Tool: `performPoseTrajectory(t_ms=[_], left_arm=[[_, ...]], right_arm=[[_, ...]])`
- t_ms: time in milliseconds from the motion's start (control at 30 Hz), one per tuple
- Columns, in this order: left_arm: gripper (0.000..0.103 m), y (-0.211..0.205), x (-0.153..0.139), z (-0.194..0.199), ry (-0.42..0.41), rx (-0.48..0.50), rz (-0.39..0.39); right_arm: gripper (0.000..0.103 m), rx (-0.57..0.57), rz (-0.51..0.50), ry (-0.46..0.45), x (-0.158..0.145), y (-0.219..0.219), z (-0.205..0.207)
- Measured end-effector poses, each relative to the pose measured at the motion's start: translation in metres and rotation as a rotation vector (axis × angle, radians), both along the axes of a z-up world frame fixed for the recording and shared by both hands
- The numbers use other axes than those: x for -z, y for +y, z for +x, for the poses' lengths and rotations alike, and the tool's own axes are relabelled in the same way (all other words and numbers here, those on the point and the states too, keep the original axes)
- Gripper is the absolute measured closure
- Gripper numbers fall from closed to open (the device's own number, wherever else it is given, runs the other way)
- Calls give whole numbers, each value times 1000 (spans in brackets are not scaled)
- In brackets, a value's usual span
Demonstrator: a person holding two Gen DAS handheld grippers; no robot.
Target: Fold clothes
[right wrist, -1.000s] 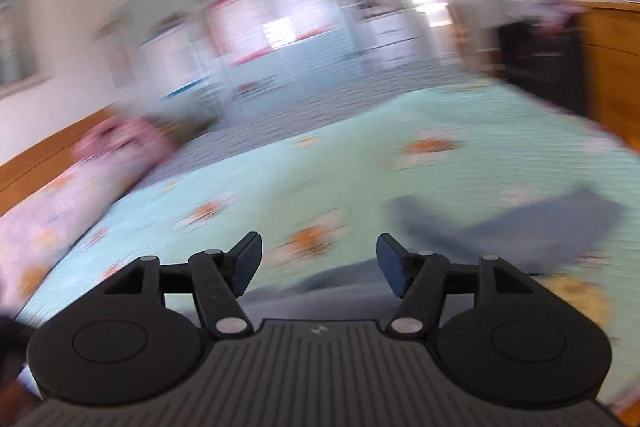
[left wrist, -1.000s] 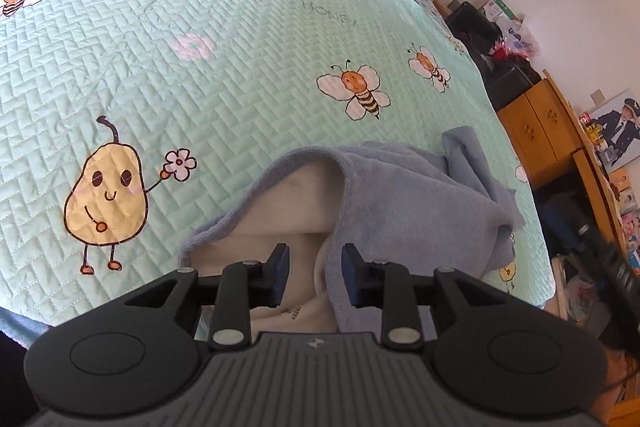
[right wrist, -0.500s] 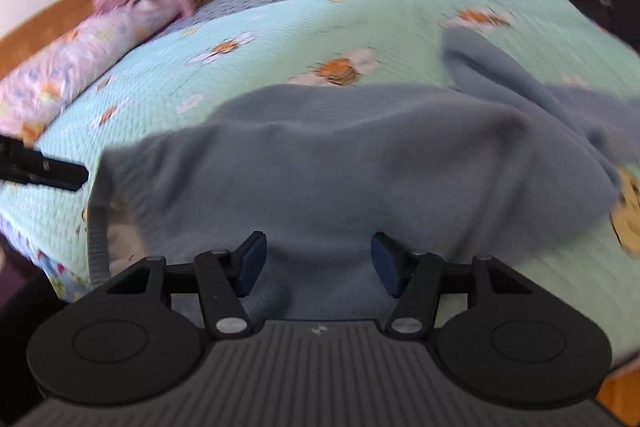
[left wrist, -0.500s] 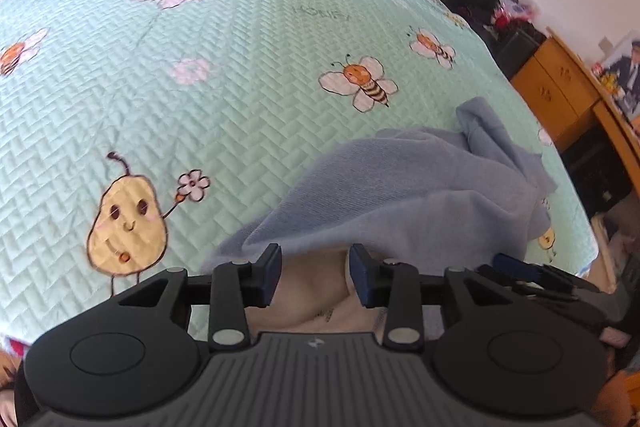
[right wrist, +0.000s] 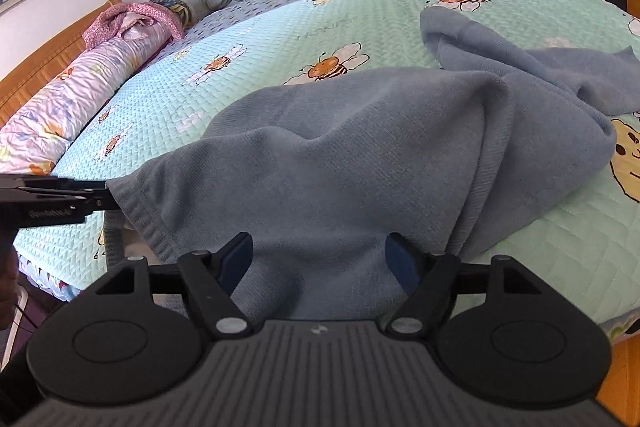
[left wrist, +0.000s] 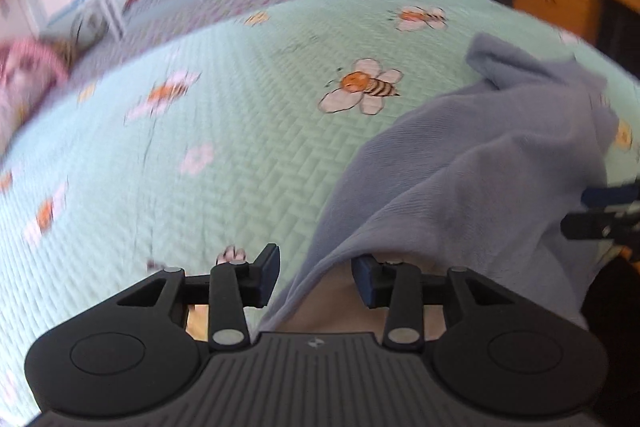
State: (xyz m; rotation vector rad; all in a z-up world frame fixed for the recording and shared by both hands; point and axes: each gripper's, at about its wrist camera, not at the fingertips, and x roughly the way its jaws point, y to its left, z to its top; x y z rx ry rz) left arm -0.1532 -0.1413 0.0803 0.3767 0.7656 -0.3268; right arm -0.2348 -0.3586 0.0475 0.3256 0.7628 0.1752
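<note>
Blue-grey knit fabric, a garment (right wrist: 360,155), lies rumpled at the near edge of the bed, over a mint-green quilted bedspread (right wrist: 400,27) printed with bees; its near hem hangs toward the bed edge and a further portion is bunched to the right, with a pale lining visible under the hem in the left wrist view. The left gripper (left wrist: 316,277) has its jaws opening at a moderate gap; the hem edge passes between them, but the pads do not appear to press on it, so I judge no firm grip there. The right gripper (right wrist: 320,259) has its jaws opening wide, with cloth lying between and below the fingers, again not pinched. In the right wrist view the left tool's fingertips sit at the hem's left corner, touching or just beside it; which, I cannot tell. Risks noted: with both sets of jaws parting, the hem may slip off toward the floor side, since the garment overhangs the near edge. If the jaws close from this position, either tool may catch one layer only, or both layers plus the lining, giving a skewed fold. The bunched far portion, left unsmoothed, would be trapped inside any fold. The left wrist view is blurred, so alignment on that side is uncertain.
</note>
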Motion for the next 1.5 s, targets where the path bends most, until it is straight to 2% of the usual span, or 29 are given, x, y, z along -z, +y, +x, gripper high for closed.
performPoseTrajectory(t_ms=[133,267,333,400,433,500,633,733,800,833,900,967,1000,1200,1267,1300,1433,1500], left_arm=[[61,-31,3,-7,-45,103,53],[61,-60,6,-23,-131,222,115],[65,-67,7,-27,-153,229,121],[86,-62,3,-25,-139,188,56],[94,-56,-2,-20,-105,156,-7],[97,-37,-16,-5,-41,75,-151],[98,14,-53,30,-7,-144,-397],[98,50,-77,53,-92,-297,-429],[97,73,-77,76,-120,-430,-385],[97,86,-70,88,-87,-498,-383],[96,118,-45,110,49,-654,-436],[94,141,-20,108,143,-724,-521],[92,149,-9,103,170,-744,-549],[83,161,-2,63,178,-635,-538],[62,170,-5,50,168,-639,-560],[59,176,-7,45,163,-658,-580],[59,205,-11,36,144,-756,-671],[59,200,-15,30,158,-693,-670]], right_arm=[[27,2,6,2,0,0,-3],[26,15,22,10,1,-2,-6],[26,23,31,12,1,-3,-7],[26,32,41,9,0,-4,-9],[26,37,47,6,-1,-5,-10],[26,53,46,-3,-2,-6,-12],[26,78,30,-39,-8,-8,-18],[24,107,31,-65,-12,-11,-22],[22,131,34,-76,-12,-14,-24],[22,142,36,-74,-11,-16,-24],[22,154,44,-64,-10,-19,-23],[22,157,50,-56,-7,-21,-23],[22,158,51,-54,-6,-22,-24],[21,163,51,-15,3,-23,-25],[21,169,60,-1,6,-24,-23],[21,172,66,7,7,-23,-22],[21,167,83,18,8,-18,-19],[21,155,80,14,8,-14,-19]])
